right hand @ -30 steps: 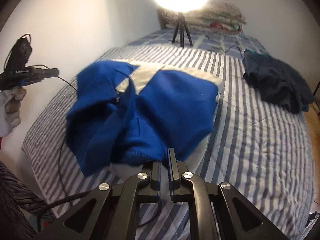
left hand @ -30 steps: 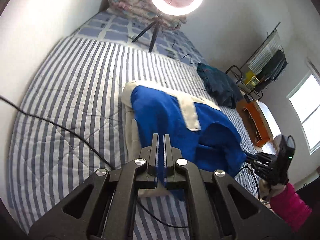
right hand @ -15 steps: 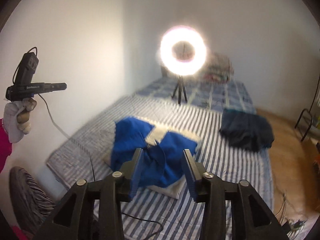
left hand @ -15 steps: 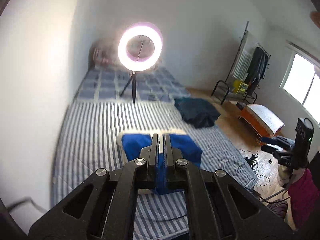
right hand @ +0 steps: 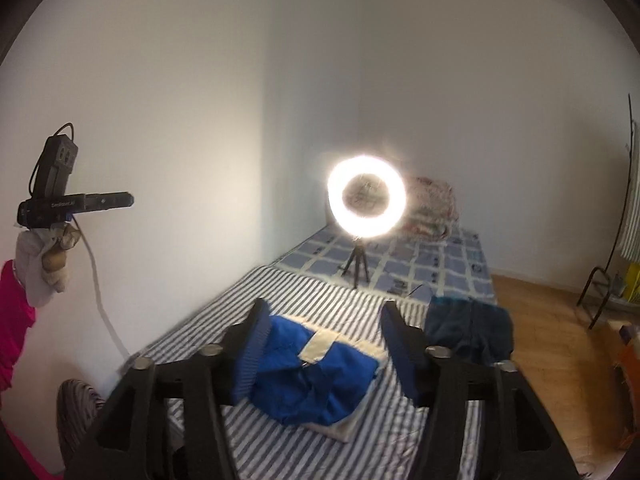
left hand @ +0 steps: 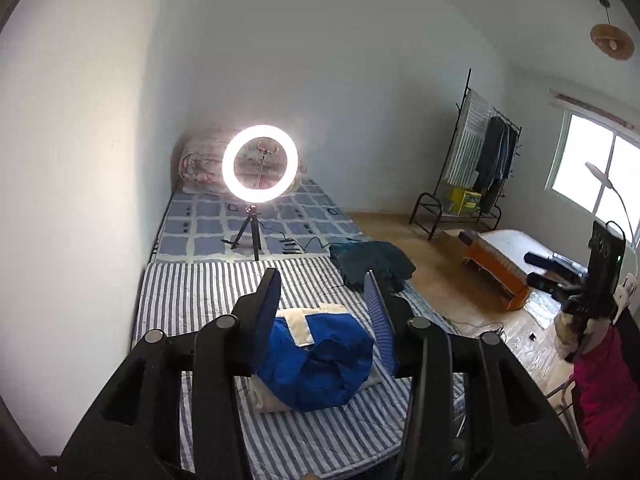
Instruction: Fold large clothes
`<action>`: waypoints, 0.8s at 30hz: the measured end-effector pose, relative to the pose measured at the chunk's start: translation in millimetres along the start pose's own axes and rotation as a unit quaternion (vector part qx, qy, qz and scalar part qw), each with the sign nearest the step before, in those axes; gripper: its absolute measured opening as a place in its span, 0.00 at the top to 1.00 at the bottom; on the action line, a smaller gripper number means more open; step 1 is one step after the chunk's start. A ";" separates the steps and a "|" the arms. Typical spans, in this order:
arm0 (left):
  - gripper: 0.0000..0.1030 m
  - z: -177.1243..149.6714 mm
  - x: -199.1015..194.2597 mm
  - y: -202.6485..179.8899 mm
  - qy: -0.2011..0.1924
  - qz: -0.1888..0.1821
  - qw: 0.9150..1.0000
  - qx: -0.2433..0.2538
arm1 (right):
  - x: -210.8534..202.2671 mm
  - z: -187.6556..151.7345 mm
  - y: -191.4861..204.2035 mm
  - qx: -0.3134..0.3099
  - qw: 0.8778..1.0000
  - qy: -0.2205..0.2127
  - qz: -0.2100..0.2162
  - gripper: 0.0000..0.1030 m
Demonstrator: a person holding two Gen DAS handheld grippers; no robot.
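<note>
Both tools now stand high above the bed (left hand: 208, 300), where 1 second ago they were low over it with their jaws pressed together on the blue cloth. The left tool (left hand: 322, 280) has just been opening: its jaws stand apart with nothing between them, and the blue and cream garment (left hand: 320, 360) lies far below, seen through the gap at lower centre of the frame. The right tool (right hand: 322, 312) has also just been opening and stands wider still, empty, with the same garment (right hand: 308, 368) a bunched heap on the striped cover at lower centre. A dark garment (right hand: 468, 332) lies apart to its right. The ring light (left hand: 260, 164), earlier at the top edge, now sits mid-frame.
</note>
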State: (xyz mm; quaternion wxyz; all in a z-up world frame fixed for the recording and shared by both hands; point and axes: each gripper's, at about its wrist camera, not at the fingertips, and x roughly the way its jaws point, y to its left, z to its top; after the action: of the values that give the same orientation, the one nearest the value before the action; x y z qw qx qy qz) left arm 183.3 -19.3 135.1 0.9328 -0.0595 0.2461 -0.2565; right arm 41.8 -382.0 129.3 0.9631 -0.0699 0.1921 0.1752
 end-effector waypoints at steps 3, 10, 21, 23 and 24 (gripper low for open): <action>0.50 -16.0 22.6 14.2 0.020 -0.001 1.000 -0.021 | 17.4 -12.7 -6.8 0.023 1.000 0.017 0.011 0.28; 0.50 -72.8 120.9 76.0 0.099 0.008 0.988 -0.114 | 91.8 -81.3 -26.0 0.084 0.992 0.088 0.028 0.22; 0.45 -142.6 261.4 154.2 0.187 -0.002 0.953 -0.237 | 199.9 -166.3 -64.9 0.164 0.971 0.172 0.025 0.22; 0.45 -153.1 286.5 165.0 0.199 -0.006 0.944 -0.263 | 224.7 -184.3 -74.4 0.184 0.964 0.189 0.029 0.22; 0.45 -156.5 296.1 169.4 0.204 -0.007 0.940 -0.272 | 235.0 -193.8 -78.0 0.195 0.960 0.200 0.031 0.22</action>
State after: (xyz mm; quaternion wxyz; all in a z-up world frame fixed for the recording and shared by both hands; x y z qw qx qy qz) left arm 404.1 -21.4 -168.4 0.8091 -0.2594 0.4907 -0.1931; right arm 206.6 -420.7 -135.8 0.8941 0.0922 0.4129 0.1468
